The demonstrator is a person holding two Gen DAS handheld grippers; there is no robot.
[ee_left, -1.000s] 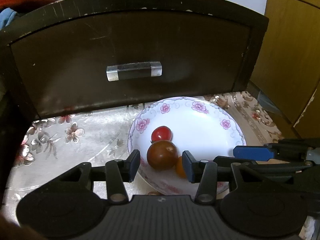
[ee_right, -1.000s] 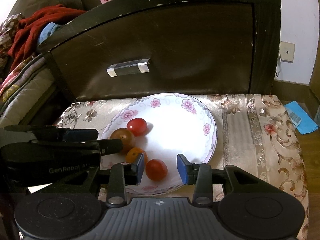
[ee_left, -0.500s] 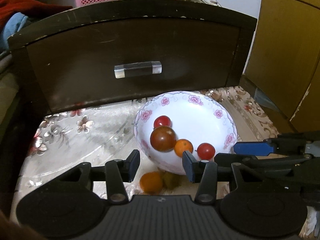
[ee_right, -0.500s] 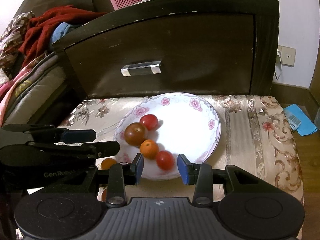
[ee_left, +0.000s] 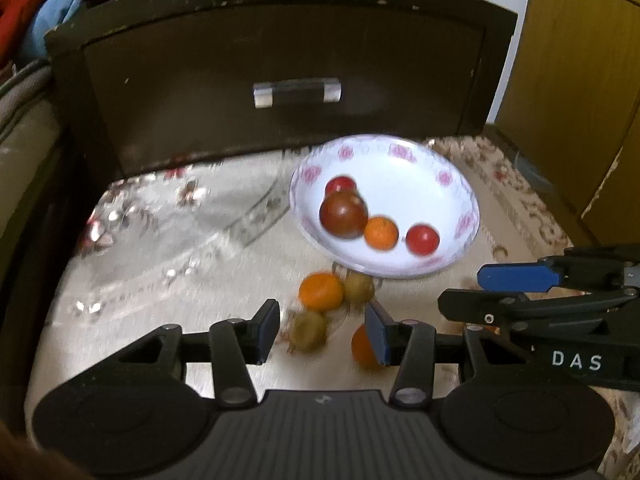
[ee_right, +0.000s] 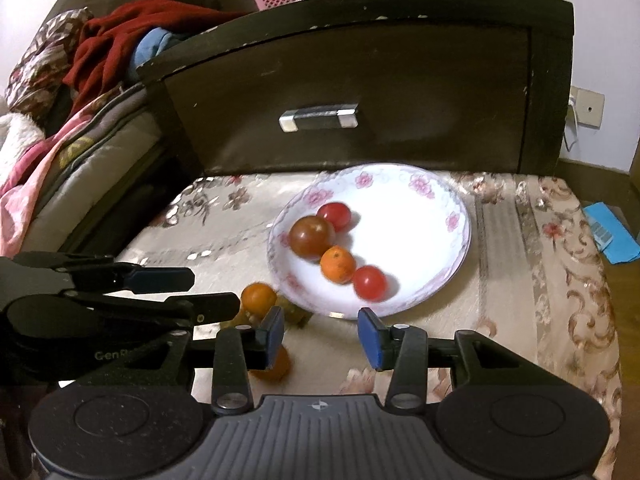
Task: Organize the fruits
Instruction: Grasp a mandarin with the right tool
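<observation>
Four fruits lie inside the white plate (ee_right: 456, 240) with pink flowers on its rim: a small red tomato (ee_right: 334, 216) at the back, a bigger dark brownish tomato (ee_right: 311, 236) touching it, then a small orange fruit (ee_right: 338, 265), and a second red tomato (ee_right: 370, 282) nearest to the cameras. They form a slanted row which runs from the back left of the plate to its front right; each fruit is round, so none has a clear long axis or pointing direction. The plate stands on a table with a flowered cloth (ee_right: 540, 288), just in front of a dark wooden drawer front (ee_right: 360, 80) with a silver handle (ee_right: 318, 117). More fruits lie on the cloth in front of the plate's left edge: an orange one (ee_left: 321, 291) beside an olive-green one (ee_left: 359, 288), a second green one (ee_left: 309, 330) closer to the left gripper, and another orange one (ee_left: 362, 350) half hidden behind this gripper's right finger. The left gripper (ee_left: 322, 332) is partly open and holds nothing; the green fruit appears in its gap, but the pads do not press on it. The right gripper (ee_right: 320, 338) is also partly open and empty, its jaws have just been opening, with only bare cloth between them. In the right wrist view the left gripper comes in from the left side, near the loose fruits. The left view is blurred.
</observation>
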